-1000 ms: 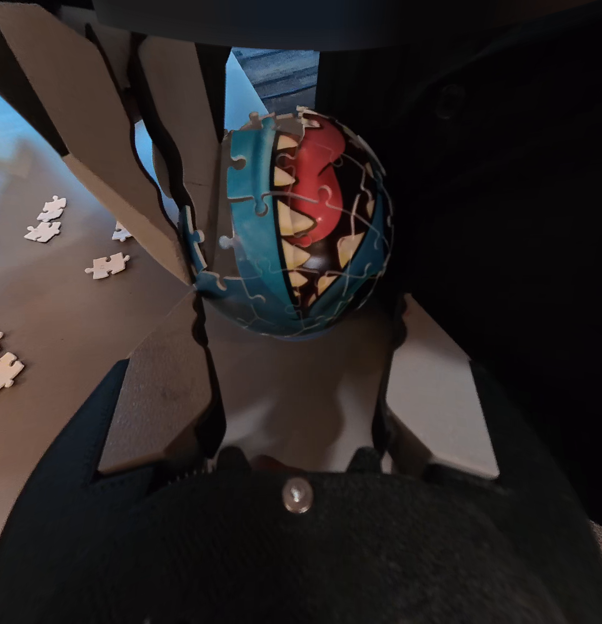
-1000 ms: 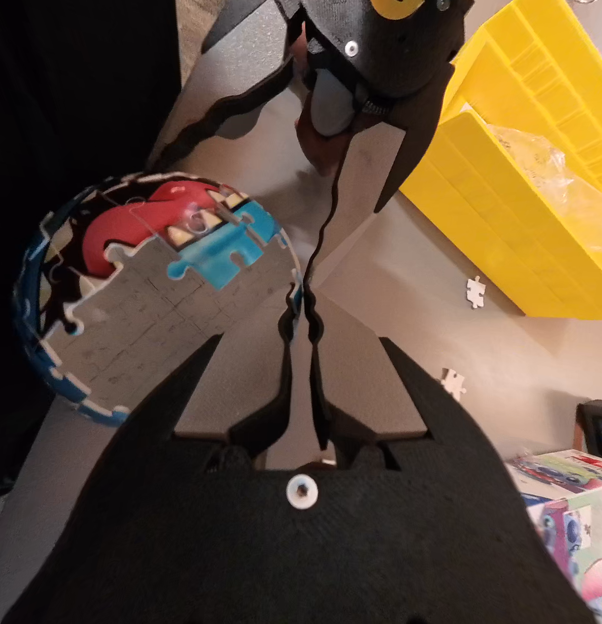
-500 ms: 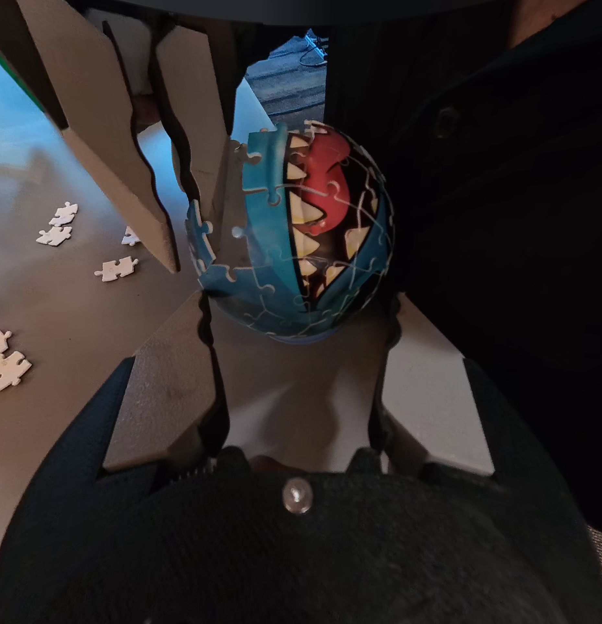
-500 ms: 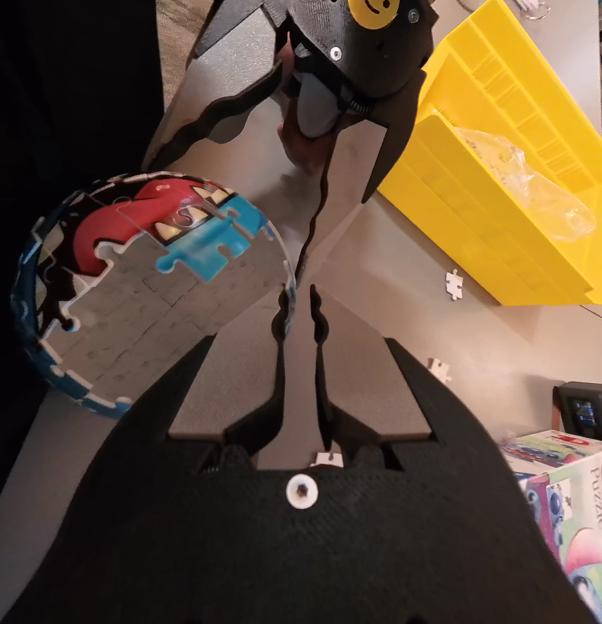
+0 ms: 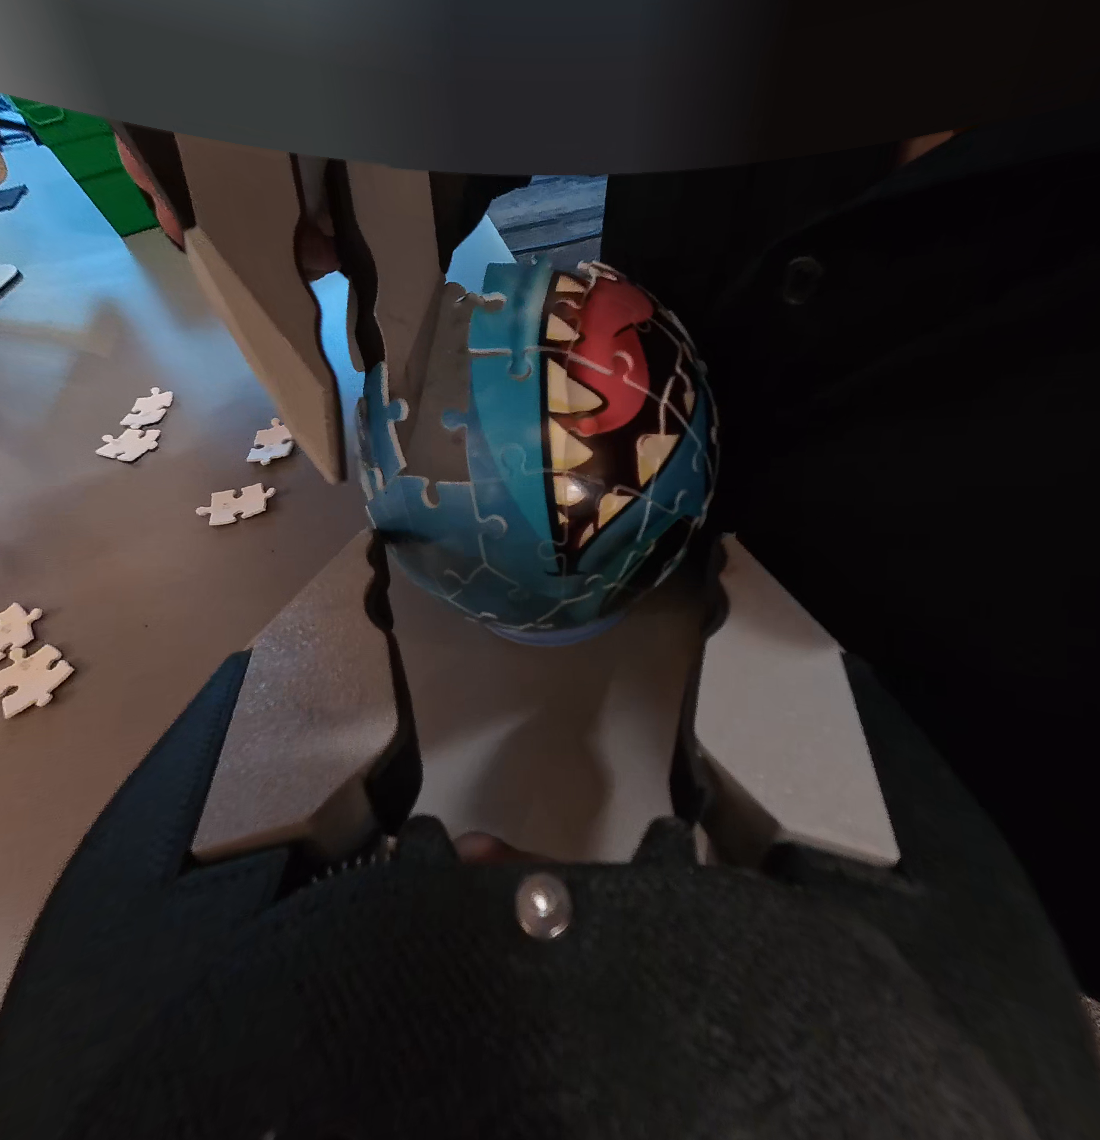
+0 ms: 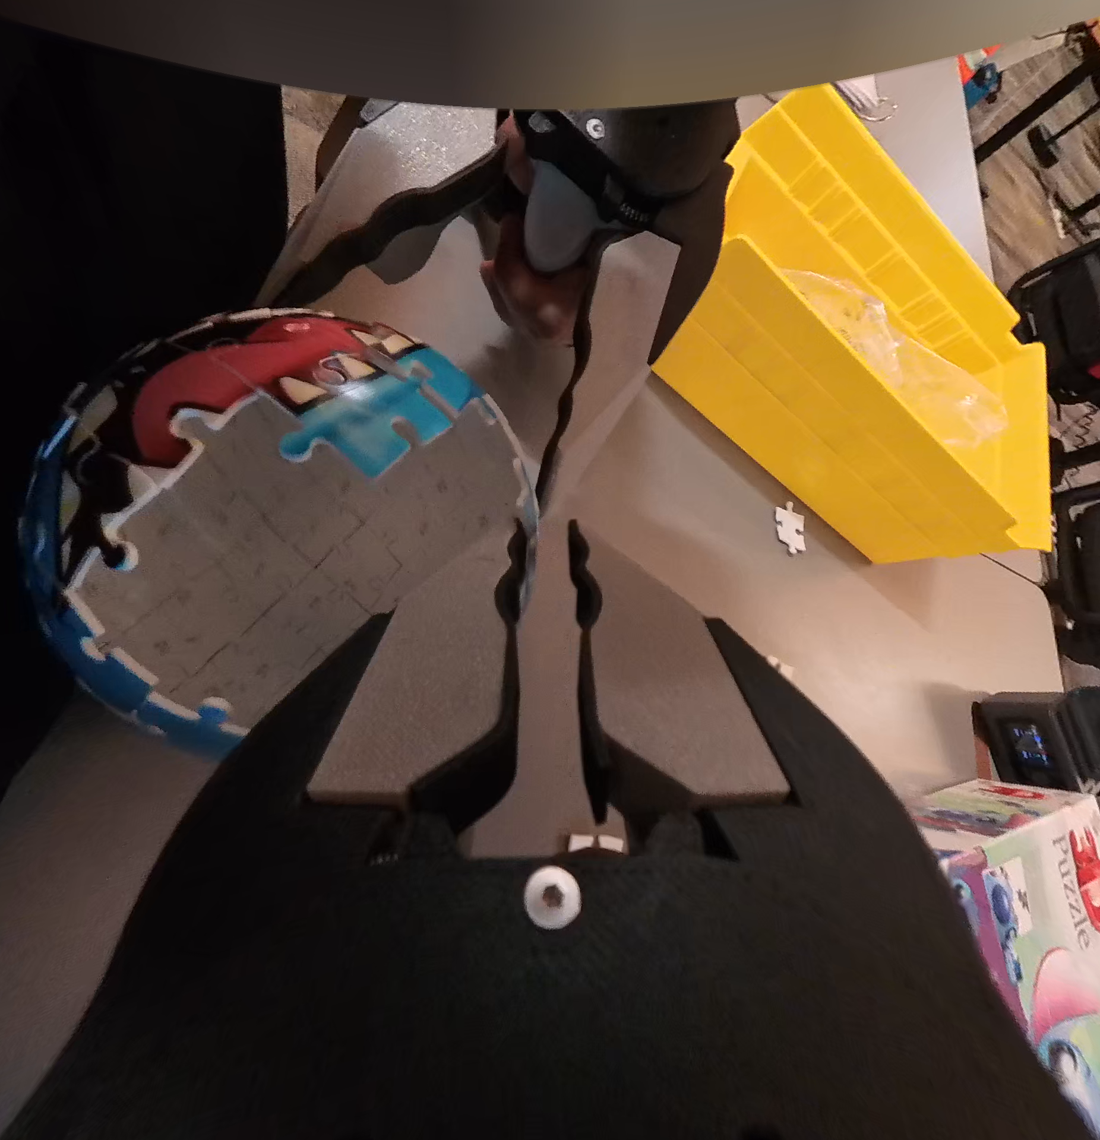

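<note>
Left gripper [image 5: 544,555]: black body at the bottom of the left wrist view; two grey fingers [image 5: 325,697] spread wide and clamped on either side of the puzzle ball's lower part.
Puzzle ball [image 5: 554,456]: partly built spherical jigsaw of glossy blue pieces with a red tongue and cream teeth, centre of the left wrist view, held above the table. In the right wrist view the ball [image 6: 270,524] sits at centre left with its open side showing the grey backs of the pieces.
Right gripper [image 6: 544,536]: black body at the bottom of the right wrist view; fingers narrow, a slim gap between the tips, nothing seen between them. The left tip lies just beside the ball's ragged edge; contact cannot be told. In the left wrist view this gripper [image 5: 350,425] comes down from the upper left, one finger reaching into the ball's open gap.
Table [image 5: 103,555]: grey-brown flat top under both grippers.
Loose pieces [image 5: 236,503]: white-backed jigsaw pieces scattered at mid left of the left wrist view; another single piece [image 6: 790,527] lies right of centre in the right wrist view.
Yellow bin [image 6: 844,382]: plastic, upper right, holding a clear plastic bag [image 6: 905,364].
Puzzle box [image 6: 1029,913]: colourful cardboard, lower right edge.
</note>
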Available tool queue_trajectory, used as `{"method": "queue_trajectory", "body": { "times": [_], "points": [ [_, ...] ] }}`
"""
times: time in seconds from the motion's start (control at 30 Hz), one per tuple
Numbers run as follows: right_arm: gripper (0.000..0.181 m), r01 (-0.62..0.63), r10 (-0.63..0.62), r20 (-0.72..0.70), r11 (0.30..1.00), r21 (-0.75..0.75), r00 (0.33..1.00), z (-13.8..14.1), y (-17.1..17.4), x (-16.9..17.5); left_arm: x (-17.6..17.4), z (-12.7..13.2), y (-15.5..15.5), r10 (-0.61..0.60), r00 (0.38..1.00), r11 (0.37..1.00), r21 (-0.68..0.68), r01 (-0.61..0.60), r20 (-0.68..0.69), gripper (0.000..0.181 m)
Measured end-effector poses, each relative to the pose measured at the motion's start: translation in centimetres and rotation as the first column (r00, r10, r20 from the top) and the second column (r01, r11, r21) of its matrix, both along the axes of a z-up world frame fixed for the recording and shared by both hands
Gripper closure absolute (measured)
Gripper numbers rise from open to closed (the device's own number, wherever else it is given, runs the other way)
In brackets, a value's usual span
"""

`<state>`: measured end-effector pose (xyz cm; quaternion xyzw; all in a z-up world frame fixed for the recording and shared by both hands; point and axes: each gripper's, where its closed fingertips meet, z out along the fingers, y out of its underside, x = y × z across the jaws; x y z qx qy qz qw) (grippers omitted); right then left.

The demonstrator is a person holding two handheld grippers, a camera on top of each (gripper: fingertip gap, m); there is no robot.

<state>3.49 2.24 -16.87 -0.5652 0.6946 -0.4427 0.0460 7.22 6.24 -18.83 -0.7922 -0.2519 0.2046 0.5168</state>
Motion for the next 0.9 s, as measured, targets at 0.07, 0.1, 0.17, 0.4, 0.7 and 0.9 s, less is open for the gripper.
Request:
{"method": "queue_trajectory", "body": {
  "times": [0.07,0.1,0.17,0.4,0.7,0.9],
  "points": [
    [0.167,0.012,-0.012,0.008,1.000,-0.002,1.000,0.12,-0.04,-0.29,-0.01,0.02,-0.01,0.001,1.000,1.000,0.003,-0.001,-0.001,0.080],
    [0.167,0.014,-0.014,0.014,1.000,0.000,1.000,0.18,0.00,-0.36,0.00,0.01,0.00,0.000,1.000,1.000,0.003,0.000,-0.001,0.080],
    [0.167,0.014,-0.014,0.016,1.000,0.001,1.000,0.22,0.08,-0.42,0.00,0.02,0.04,-0.001,1.000,1.000,0.006,0.001,0.000,0.080],
    [0.176,-0.007,0.007,0.002,1.000,-0.019,1.000,-0.05,0.32,-0.14,-0.01,0.07,0.04,0.000,1.000,1.000,0.013,0.000,0.001,0.080],
    [0.168,0.020,-0.024,-0.032,0.992,-0.126,0.999,0.35,-0.08,-0.36,-0.04,0.21,0.03,0.000,1.000,1.000,0.028,0.000,0.003,0.080],
    [0.169,0.024,-0.026,-0.016,0.992,-0.125,1.000,0.27,0.05,-0.51,-0.08,0.37,0.12,0.000,1.000,0.999,0.045,0.000,0.001,0.079]
  ]
}}
